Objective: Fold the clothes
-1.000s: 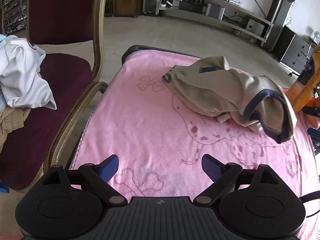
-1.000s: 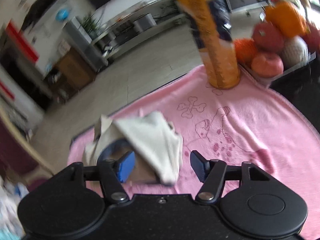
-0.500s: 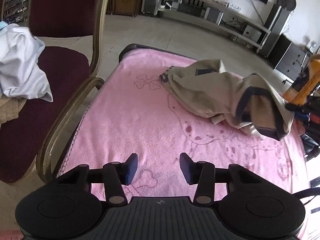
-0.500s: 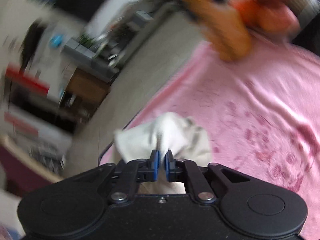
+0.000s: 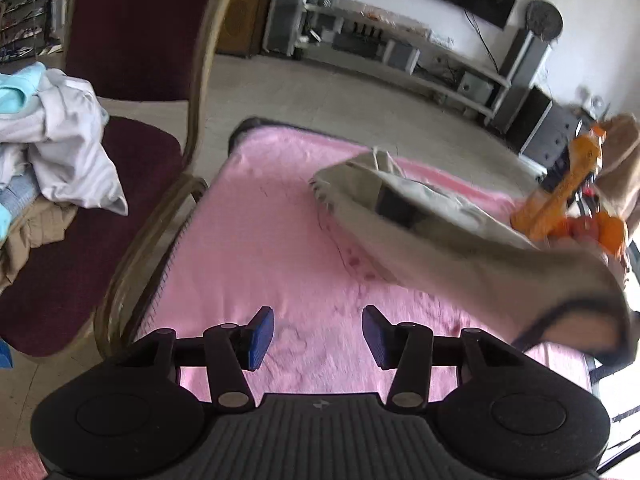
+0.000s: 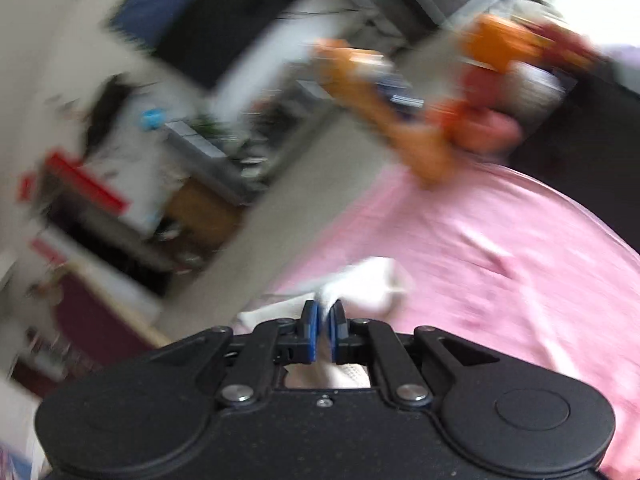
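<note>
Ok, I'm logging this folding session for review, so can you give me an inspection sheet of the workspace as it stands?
Surface: pink blanket with a printed pattern covers the table.
Job's things: beige garment with dark trim, one end lifted off the blanket, the rest lying on it.
Clutter: orange bottle and blurred orange-red items at the far right edge.
Tongs: left tongs open, over bare blanket, holding nothing; right tongs shut on the garment's pale cloth.
Cables: nothing seen on the table.
Surroundings: maroon chair at the left with a clothes pile; TV and low shelving behind; the right wrist view is motion-blurred.
</note>
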